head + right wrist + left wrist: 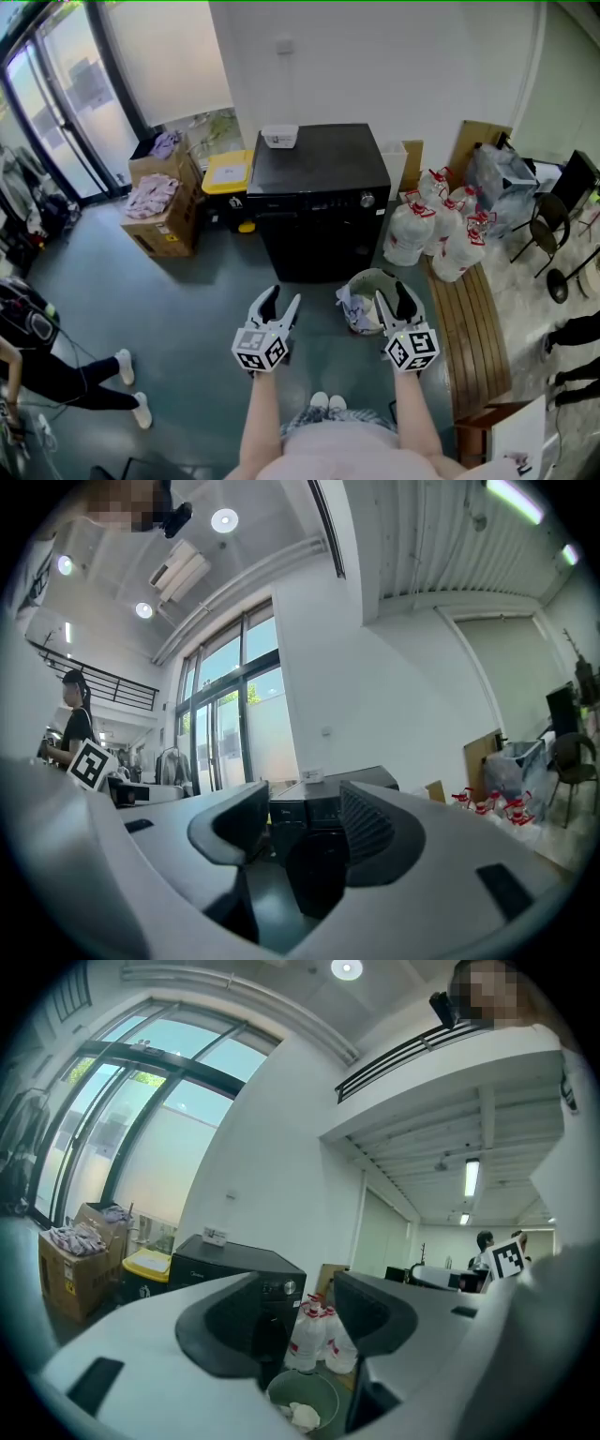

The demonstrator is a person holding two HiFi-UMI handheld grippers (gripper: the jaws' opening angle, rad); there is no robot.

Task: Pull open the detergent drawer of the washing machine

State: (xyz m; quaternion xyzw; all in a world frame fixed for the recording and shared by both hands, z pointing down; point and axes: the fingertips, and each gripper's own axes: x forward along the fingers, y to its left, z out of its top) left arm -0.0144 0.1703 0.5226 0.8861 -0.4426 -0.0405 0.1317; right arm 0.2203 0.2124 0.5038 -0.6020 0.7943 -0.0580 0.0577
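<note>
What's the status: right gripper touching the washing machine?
Apart. The head view shows floor between the right gripper and the washing machine; the right gripper view shows the machine well beyond its open, empty jaws.

Head view overhead, gripper views level, sharing washing machine [319, 202]

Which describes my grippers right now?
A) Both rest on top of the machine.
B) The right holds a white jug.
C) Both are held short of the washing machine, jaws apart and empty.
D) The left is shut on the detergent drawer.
C: the head view shows the left gripper and the right gripper in front of the black washing machine, clear of it. Each gripper view shows its jaws apart with nothing between them.
</note>
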